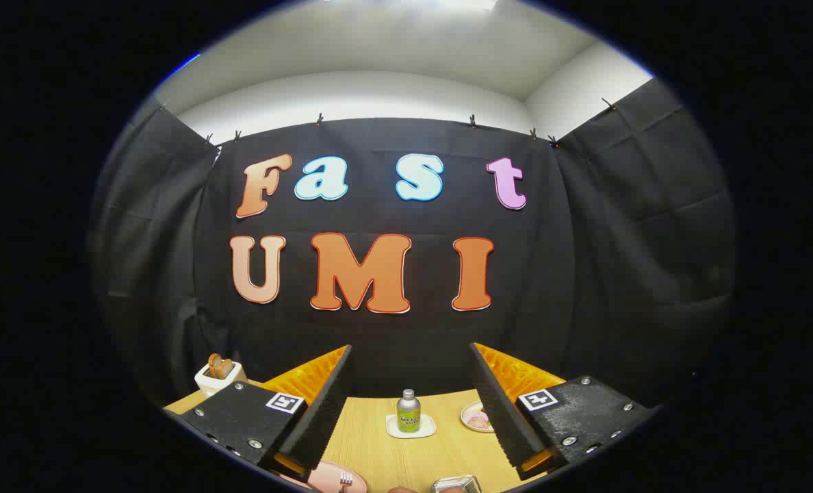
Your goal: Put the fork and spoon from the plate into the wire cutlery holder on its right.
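My gripper [410, 404] is held high above the wooden table [406, 452], its two black fingers [328, 404] wide apart and nothing between them. Low between the fingers, close under me, a pink plate [341, 481] peeks in with the tines of a fork [345, 481] lying on it. To the plate's right I see the top rim of the wire cutlery holder [456, 485]. The spoon is hidden.
Beyond the fingers a small metal bottle [408, 411] stands on a white coaster. A small patterned dish [476, 417] lies right of it, partly behind the right finger. A white pot holding brown items [220, 374] sits at the table's far left corner.
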